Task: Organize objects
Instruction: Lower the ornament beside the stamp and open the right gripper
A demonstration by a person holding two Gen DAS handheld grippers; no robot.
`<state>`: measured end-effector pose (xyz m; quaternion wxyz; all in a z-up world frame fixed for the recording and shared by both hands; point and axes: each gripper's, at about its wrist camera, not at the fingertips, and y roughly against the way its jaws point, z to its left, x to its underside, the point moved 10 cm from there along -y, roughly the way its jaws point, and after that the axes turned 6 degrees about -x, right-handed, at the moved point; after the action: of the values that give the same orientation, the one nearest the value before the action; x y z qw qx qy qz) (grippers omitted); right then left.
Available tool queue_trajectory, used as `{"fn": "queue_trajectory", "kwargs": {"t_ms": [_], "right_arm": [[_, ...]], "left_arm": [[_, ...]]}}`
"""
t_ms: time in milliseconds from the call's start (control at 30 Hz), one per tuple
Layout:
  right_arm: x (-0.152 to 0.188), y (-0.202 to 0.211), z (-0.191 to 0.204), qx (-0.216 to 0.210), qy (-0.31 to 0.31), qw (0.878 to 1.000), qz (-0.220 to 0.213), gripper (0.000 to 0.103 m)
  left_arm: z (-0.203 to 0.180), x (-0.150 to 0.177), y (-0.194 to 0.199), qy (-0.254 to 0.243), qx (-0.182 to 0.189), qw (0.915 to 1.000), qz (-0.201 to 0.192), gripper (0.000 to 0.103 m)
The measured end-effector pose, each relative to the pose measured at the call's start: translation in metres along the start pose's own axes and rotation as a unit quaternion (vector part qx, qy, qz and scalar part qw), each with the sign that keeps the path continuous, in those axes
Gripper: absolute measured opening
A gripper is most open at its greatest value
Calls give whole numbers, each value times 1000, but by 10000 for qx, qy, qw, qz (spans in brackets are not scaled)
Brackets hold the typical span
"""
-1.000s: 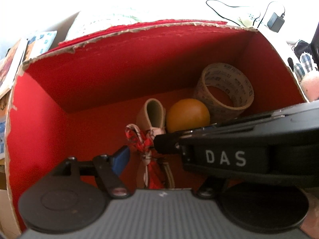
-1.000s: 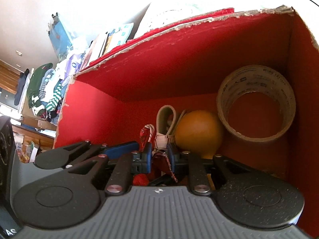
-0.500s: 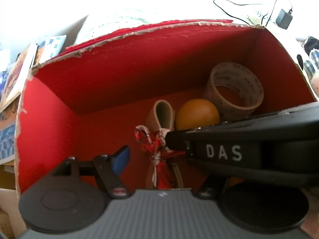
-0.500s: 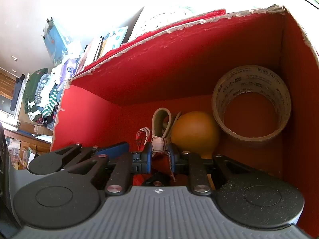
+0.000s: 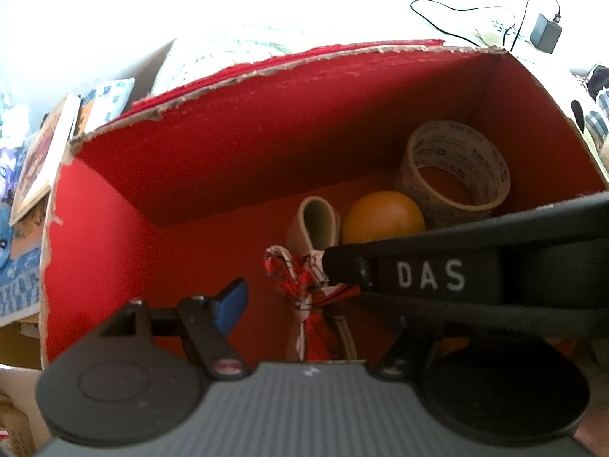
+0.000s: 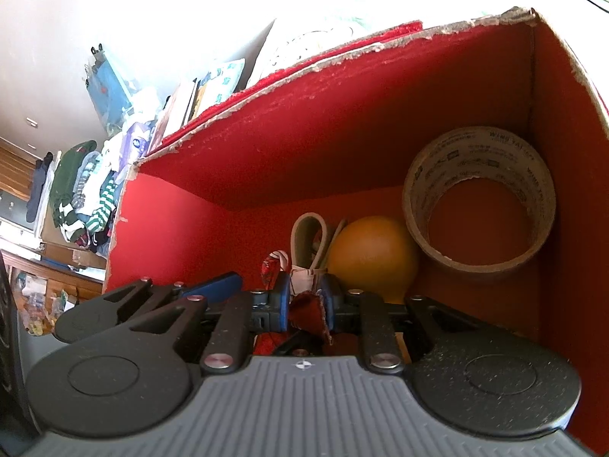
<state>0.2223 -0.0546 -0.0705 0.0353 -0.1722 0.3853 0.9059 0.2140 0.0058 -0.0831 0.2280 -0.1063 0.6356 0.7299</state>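
**Student:** Red cardboard everywhere. How many things do you count in the box?

**Operator:** Four. One orange ball, one roll of tape, one beige loop and one bundle of red and white cloth. The ball touches the roll, which sits tilted in the far right corner; the loop stands just beside the ball, and the bundle lies in front of the loop, near the middle of the floor. Outside, beyond the far rim, there is one charger on its cable.

**Student:** And your two tools?

**Operator:** My right gripper is clenched on the bundle: both blue pads press red cloth between them. My left gripper is released, and its jaws have just been opening. The bundle lies between them, but the one pad that I can see stands clear of it.

**Student:** What can you not see?

**Operator:** The right gripper's body crosses the left camera's view, hiding my left tool's other finger and the ball's lower edge. Whether loop and bundle are one piece, I cannot tell. Books at the left edge are cut off and blurred.

**Student:** Any writing?

**Operator:** "DAS" in white on the right gripper's side. The tape carries print, too small to read with certainty.
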Motion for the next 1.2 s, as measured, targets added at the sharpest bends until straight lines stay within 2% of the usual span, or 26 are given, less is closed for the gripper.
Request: {"fn": "queue_trajectory", "kwargs": {"t_ms": [1200], "right_arm": [[-2,10,1,73,218,9990,-377,21]], "left_arm": [[1,0,1,83,-20,9999,-77,78]]}}
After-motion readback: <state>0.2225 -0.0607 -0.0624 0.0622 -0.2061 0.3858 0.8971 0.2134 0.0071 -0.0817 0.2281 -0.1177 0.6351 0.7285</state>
